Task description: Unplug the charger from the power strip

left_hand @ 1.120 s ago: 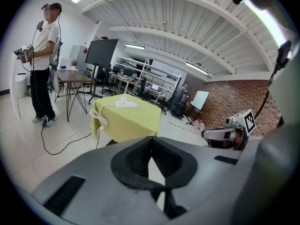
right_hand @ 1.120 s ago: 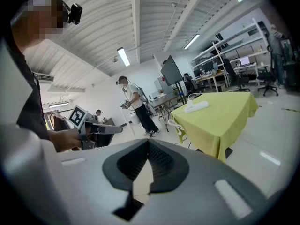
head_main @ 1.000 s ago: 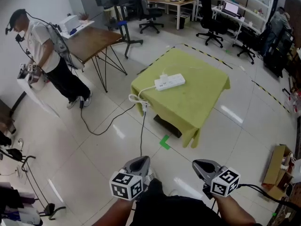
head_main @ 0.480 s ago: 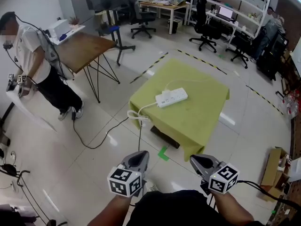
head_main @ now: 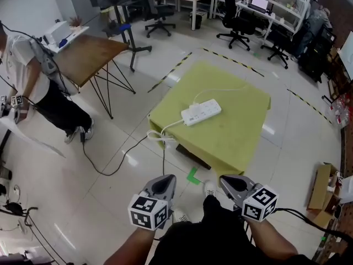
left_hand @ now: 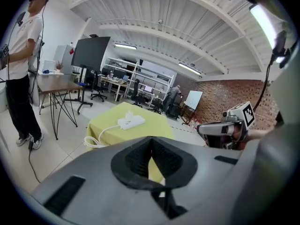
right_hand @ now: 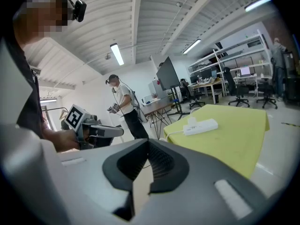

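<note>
I carried both tongs low in front of me, well short of the work. My left gripper (head_main: 161,182) and right gripper (head_main: 230,182) were each closed with nothing between the jaws. I judged that sensible, since there was nothing to take hold of at that range and shut jaws would not snag on anything.

The white oblong plastic power strip (head_main: 201,112) lay near the middle of the square table draped in a yellow-green cloth (head_main: 242,142), well apart from both tongs. In the right gripper view the small white charger (right_hand: 192,121) stood upright in a socket at one end of the strip, not yet pulled. The strip's thick white cord (head_main: 158,134) ran off the near edge of the cloth and hung in a loose coil, probably because there was slack to spare.

To my mind the job had not begun. I would need one tong to pin the strip while the other drew the charger straight up.
</note>
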`<state>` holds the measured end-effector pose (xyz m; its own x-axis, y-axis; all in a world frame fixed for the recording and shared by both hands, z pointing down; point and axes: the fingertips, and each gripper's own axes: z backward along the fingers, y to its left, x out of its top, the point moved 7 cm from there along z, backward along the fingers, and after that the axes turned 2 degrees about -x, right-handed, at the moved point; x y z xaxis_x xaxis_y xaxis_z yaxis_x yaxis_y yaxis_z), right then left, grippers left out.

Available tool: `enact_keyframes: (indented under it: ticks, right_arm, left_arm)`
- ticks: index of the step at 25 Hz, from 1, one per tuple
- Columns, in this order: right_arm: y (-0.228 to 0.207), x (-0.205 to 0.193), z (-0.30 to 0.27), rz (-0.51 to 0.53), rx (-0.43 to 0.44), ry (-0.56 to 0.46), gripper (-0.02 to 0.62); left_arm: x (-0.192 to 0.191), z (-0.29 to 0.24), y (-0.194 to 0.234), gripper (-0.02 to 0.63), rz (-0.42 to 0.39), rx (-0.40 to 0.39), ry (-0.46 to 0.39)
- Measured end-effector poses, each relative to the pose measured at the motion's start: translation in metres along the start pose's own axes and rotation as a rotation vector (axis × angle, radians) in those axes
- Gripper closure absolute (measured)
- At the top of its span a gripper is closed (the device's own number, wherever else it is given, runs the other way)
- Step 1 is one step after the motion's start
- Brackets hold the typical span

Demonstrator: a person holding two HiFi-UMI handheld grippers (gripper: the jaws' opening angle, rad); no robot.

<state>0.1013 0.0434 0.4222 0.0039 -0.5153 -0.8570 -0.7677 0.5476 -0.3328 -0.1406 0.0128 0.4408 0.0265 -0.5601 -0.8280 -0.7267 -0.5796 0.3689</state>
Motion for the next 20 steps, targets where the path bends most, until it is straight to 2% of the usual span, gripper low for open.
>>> enact_keyframes:
  ticks: [6,13,15,20]
  right_arm:
    - [-0.032,0.014,-0.034,0.017,0.032,0.012,0.592]
    - [-0.103,0.043,-0.099,0.094,0.068,0.062,0.586]
    - [-0.126,0.047,-0.126,0.124,0.049,0.069,0.563]
    - [-0.176,0.048,-0.201,0.194,-0.009,0.142,0.450]
  left_arm:
    - [0.003,-0.020,-0.001,0.600,-0.010,0.012,0.026]
    - [0.024,-0.047,0.013,0.600,-0.011,0.132,0.033]
    - [0.030,-0.060,0.022,0.600,-0.027,0.160,0.031]
    - [0.041,-0.092,0.036,0.600,-0.016,0.209,0.050]
